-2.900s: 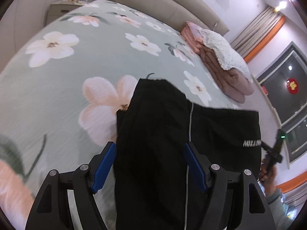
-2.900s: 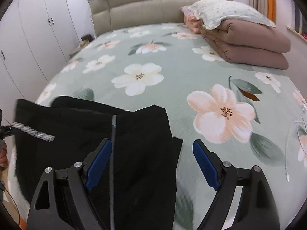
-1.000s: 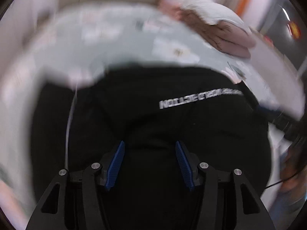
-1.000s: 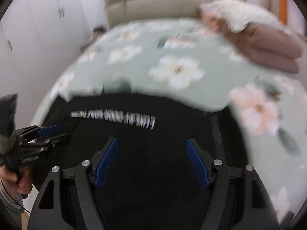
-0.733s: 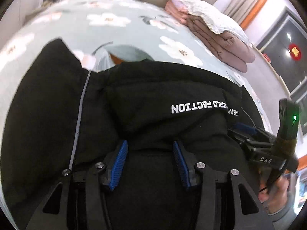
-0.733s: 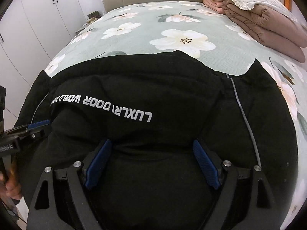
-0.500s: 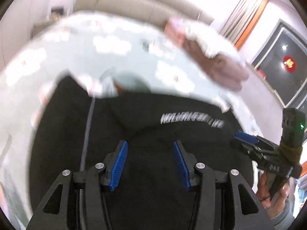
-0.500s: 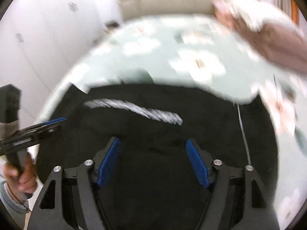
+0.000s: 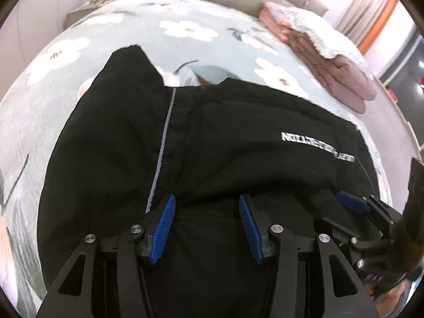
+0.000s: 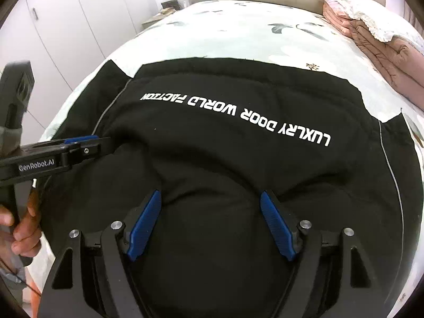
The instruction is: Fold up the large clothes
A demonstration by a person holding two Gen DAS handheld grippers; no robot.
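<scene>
A large black garment [image 9: 225, 137] with white lettering and a thin grey stripe lies folded on the floral bed; it fills the right wrist view too [image 10: 238, 137]. My left gripper [image 9: 206, 204] is open, its blue pads over the near fold. My right gripper [image 10: 210, 198] is open, wider, over the near edge. Neither holds cloth. The left gripper also shows at the left of the right wrist view [image 10: 82, 143]; the right gripper shows at the right of the left wrist view [image 9: 349, 204].
The green floral bedspread [image 9: 79, 61] stretches beyond the garment. Folded pink-brown quilts and a pillow [image 10: 384, 47] lie at the far right of the bed. White wardrobe doors [image 10: 66, 26] stand on the left, a nightstand [image 9: 87, 8] by the headboard.
The garment has been folded over so the lettered back faces up. Both grippers have narrowed from their wide opening and hover over the near fold.
</scene>
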